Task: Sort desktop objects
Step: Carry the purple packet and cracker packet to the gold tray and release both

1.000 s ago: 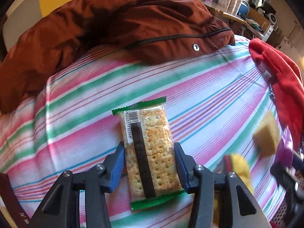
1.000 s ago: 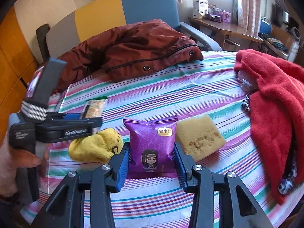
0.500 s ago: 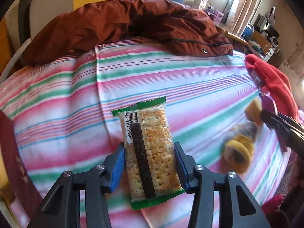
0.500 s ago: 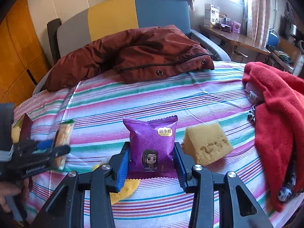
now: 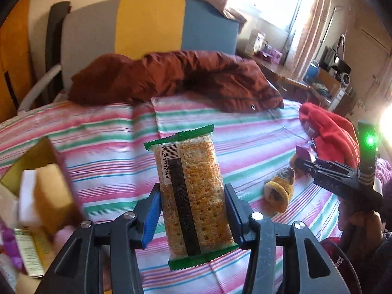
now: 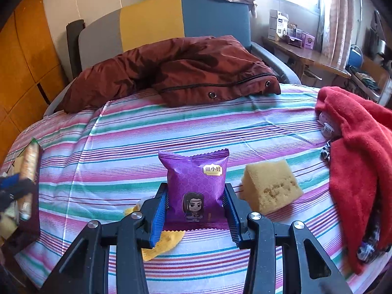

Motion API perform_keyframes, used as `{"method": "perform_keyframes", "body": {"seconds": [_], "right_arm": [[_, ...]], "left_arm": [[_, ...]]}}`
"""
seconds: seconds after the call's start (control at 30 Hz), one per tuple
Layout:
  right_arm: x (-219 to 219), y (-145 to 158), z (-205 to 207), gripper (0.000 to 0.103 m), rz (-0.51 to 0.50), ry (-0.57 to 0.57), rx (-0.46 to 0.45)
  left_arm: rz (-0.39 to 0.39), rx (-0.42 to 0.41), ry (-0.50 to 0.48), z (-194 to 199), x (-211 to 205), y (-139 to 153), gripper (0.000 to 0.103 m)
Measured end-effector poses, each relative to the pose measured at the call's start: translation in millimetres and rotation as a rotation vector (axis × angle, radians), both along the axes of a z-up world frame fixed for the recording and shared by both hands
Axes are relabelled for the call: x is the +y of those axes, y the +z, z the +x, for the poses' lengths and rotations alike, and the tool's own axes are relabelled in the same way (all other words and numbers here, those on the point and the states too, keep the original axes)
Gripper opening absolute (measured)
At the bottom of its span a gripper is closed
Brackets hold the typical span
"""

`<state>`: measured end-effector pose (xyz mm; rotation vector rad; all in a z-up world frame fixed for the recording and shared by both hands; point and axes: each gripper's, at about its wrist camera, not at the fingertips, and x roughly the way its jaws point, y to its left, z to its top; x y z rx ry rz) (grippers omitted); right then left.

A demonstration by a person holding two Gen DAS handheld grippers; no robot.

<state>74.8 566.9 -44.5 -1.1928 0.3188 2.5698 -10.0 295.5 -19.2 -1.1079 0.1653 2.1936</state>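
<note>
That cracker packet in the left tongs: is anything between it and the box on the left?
Nothing visible. The cracker packet is held above the striped cloth, and the open box sits left with only bare cloth between.

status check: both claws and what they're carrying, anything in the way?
Left claw shut on cracker pack, lifted near the open box. Right claw shut on purple snack pouch. Yellow sponge and yellow sock on the striped cloth; nothing blocking.
</note>
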Motion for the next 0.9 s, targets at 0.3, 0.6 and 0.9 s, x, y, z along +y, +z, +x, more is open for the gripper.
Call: {"method": "perform_keyframes", "body": {"seconds": [0.3,0.6,0.9], "right_arm": [[-39,14,-2,0.044,-0.025,0.093,0.017],[-127,45,-18,0.044,-0.094,0.293,0.078],[-249,55,-43,0.044,-0.188,0.551,0.100]], "left_arm": [[0.039,0.009,0.128,-9,-71,10,0.049],[0.066,0.034,0.304,-27,-151,19,0.049],[0.055,0.033,0.437,-62,-202,20,0.049]]}}
